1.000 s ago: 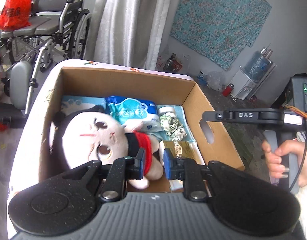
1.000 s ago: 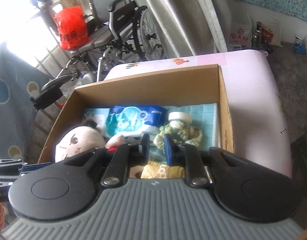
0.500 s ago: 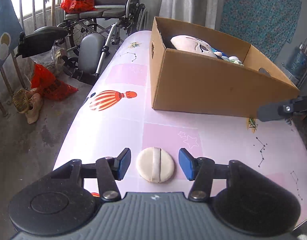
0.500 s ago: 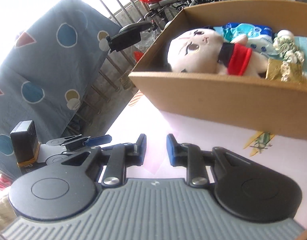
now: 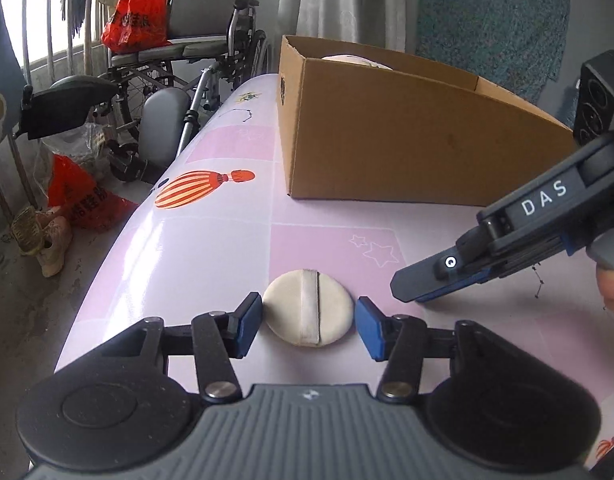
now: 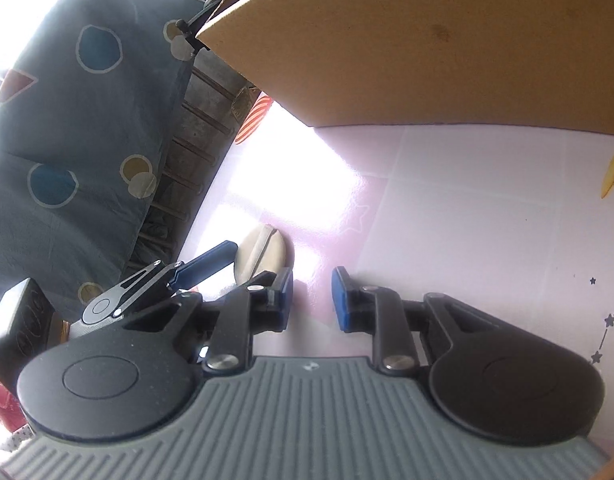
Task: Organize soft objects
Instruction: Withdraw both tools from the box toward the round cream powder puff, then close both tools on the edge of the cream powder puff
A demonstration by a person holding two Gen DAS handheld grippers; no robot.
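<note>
My left gripper [image 5: 308, 326] hangs low over the near edge of the table [image 5: 211, 248], a glossy pink surface printed with pale squares, stars and a striped orange balloon. Between its blue rubber pads lies the powder puff [image 5: 308, 307], a flat cream disc of soft velvety fabric with a satin ribbon band across its middle. The jaws are closing around it, yet a sliver of table shows on each side, so the pads do not press on it. My right gripper [image 6: 311, 298] is beside it on the right, its matte black arms and blue pads a narrow gap apart with only bare table between them, grasping nothing. Toward the far side of the table stands the cardboard box [image 5: 407, 136], plain brown corrugated board with straight walls; the rounded pale top of a plush toy [image 5: 355, 60] peeks over its rim.
</note>
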